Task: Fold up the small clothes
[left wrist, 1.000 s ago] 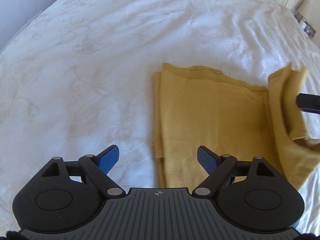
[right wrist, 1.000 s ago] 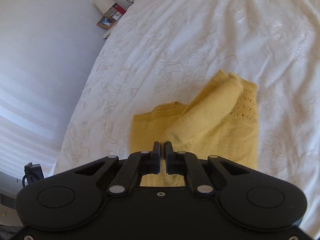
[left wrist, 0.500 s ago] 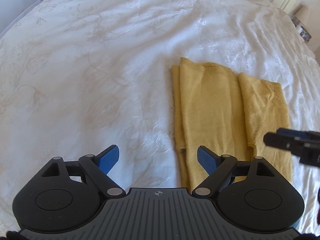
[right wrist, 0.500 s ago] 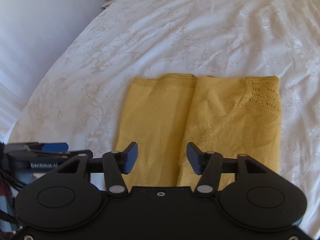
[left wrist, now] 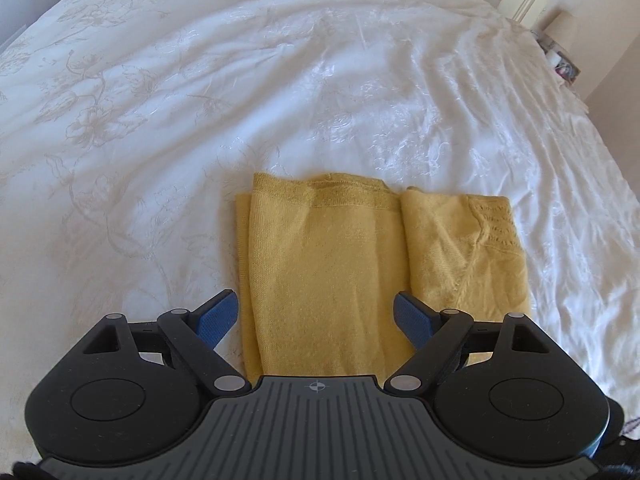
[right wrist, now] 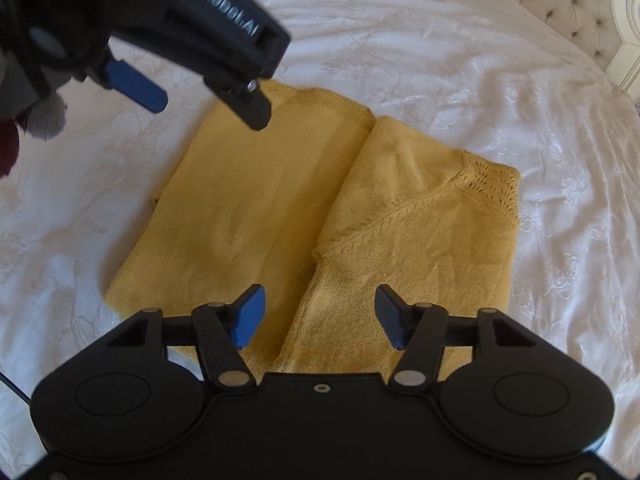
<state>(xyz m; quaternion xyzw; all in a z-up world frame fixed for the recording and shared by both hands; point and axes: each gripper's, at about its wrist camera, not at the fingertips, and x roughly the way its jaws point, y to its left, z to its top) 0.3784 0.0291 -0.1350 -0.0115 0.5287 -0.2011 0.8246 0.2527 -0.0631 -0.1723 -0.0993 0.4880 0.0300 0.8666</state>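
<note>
A yellow knitted garment [left wrist: 328, 272] [right wrist: 260, 208] lies folded flat on the white bedspread [left wrist: 240, 80]. Its right part, with a lacy patch [left wrist: 492, 224] [right wrist: 484, 176], is laid over the rest. My left gripper [left wrist: 316, 316] hangs open above the garment's near left half; in the right wrist view it [right wrist: 200, 100] hovers over the far left corner. My right gripper [right wrist: 320, 316] stands above the near edge of the folded-over part. Its jaws are closing, with nothing pinched between them.
A tufted headboard [right wrist: 560, 4] closes the far end of the bed. A bedside table with a lamp [left wrist: 560, 26] and photo frames [left wrist: 562, 66] stands at the far right. A dark red sleeve [right wrist: 6, 144] shows behind the left gripper.
My right gripper let go of the lifted yellow flap and opened; the flap now lies flat on the garment. My left gripper shifted until the garment sits between its fingers.
</note>
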